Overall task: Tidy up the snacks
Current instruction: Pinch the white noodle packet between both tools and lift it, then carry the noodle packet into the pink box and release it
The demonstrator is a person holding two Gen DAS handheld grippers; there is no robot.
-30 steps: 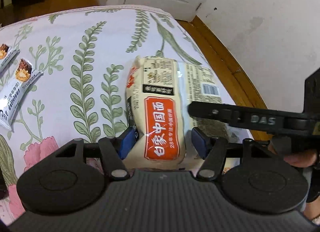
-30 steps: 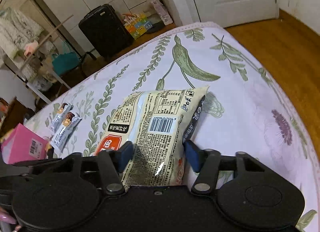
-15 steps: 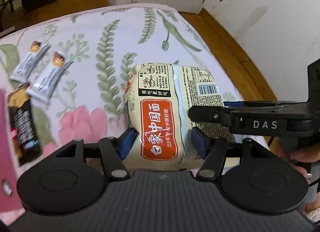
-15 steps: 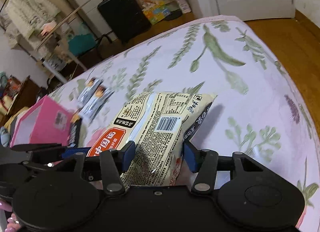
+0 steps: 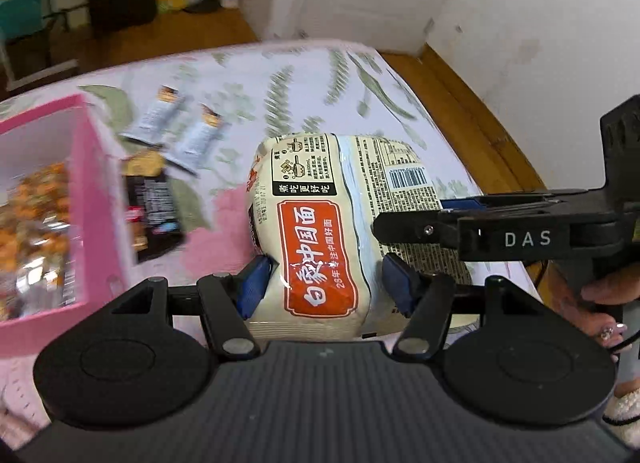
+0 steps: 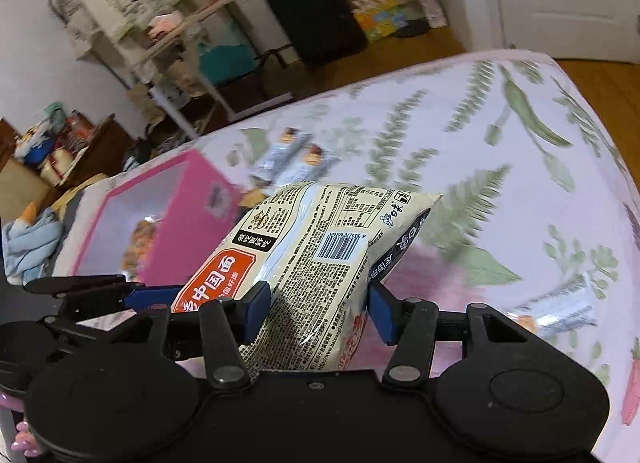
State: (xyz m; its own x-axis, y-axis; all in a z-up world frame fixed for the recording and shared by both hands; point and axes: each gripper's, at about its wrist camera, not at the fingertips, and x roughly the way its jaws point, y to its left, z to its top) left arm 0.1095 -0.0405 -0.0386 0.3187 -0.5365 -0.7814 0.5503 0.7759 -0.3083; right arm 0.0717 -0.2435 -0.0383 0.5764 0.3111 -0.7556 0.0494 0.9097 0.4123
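Observation:
A large cream noodle pack [image 5: 320, 223] with an orange label hangs above the floral bedspread [image 5: 280, 95], carried from both sides. My left gripper [image 5: 326, 279] is shut on its near left end, blue pads pressing into both flanks. In the right wrist view my right gripper [image 6: 318, 309] is shut on the barcode side of the same noodle pack [image 6: 320, 247]. The right gripper's black finger [image 5: 416, 223] reaches across the pack in the left wrist view. To the left stands an open pink box [image 5: 96, 199] with orange snack bags [image 5: 36, 215] inside.
Two silver snack bars [image 5: 172, 127] and a black packet [image 5: 154, 211] lie on the bedspread between the box and the pack. Another silver packet [image 6: 560, 303] lies to the right. A wooden floor [image 5: 472, 123], a white wall, a black suitcase [image 6: 316, 11] and shelves surround the bed.
Both grippers have risen and swung left with the noodle pack, which has left the bedspread. The pink box and the black packet have come into view.

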